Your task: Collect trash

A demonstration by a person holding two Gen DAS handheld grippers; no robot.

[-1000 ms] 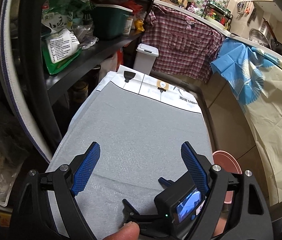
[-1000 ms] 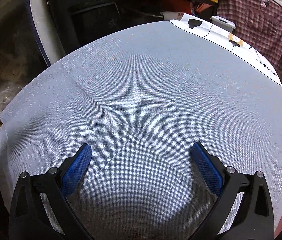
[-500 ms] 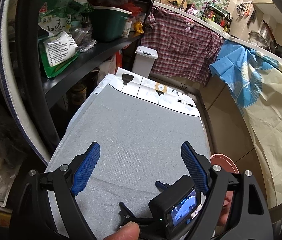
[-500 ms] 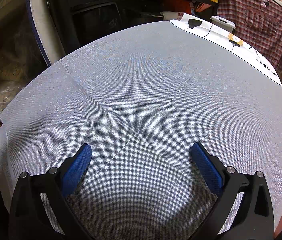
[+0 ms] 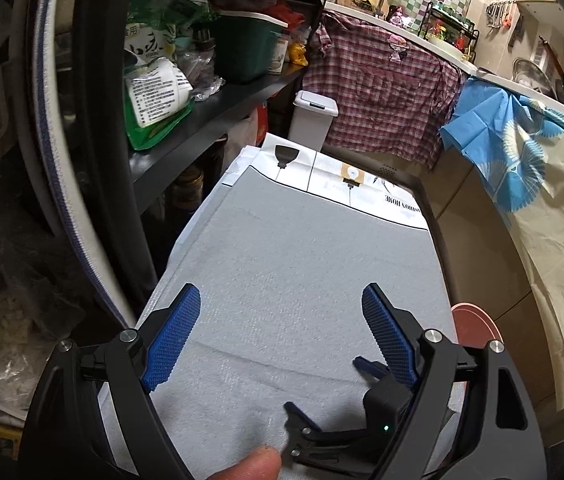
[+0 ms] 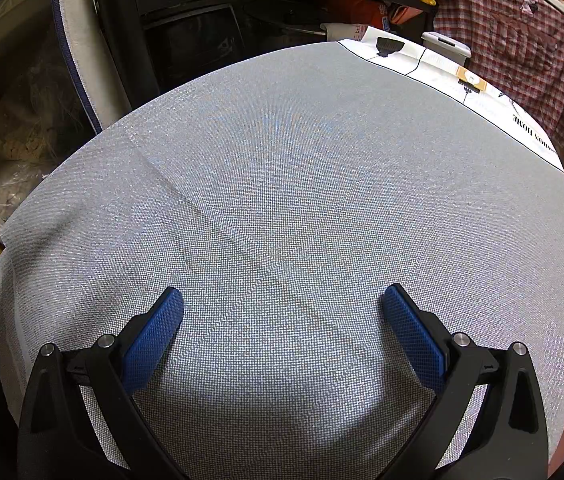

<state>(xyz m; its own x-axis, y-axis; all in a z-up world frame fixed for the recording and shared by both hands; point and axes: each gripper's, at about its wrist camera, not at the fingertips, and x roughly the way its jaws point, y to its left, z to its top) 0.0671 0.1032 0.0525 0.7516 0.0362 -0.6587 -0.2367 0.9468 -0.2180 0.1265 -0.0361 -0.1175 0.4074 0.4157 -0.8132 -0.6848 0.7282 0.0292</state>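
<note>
A grey woven mat [image 5: 314, 264] covers a table, with a white printed cloth [image 5: 346, 184] showing at its far end. No piece of trash shows on the mat in either view. My left gripper [image 5: 282, 304] hovers open above the near part of the mat, nothing between its blue pads. Below it the right gripper [image 5: 330, 392] shows, held low over the mat, and a fingertip [image 5: 249, 466] sits at the bottom edge. In the right wrist view my right gripper [image 6: 282, 304] stands open just above the mat [image 6: 302, 184], empty. A small white lidded bin [image 5: 314, 118] stands beyond the table's far end.
A dark shelf [image 5: 217, 104] packed with bags and a green tub runs along the left. A plaid shirt [image 5: 382, 92] and a blue-and-cream cloth [image 5: 522, 168] hang over the counter at the back and right. A pink round object [image 5: 476, 320] sits by the table's right edge.
The left gripper has drawn back and risen a little, so more of the table's far end shows. The right gripper has barely moved. Both stay open.
</note>
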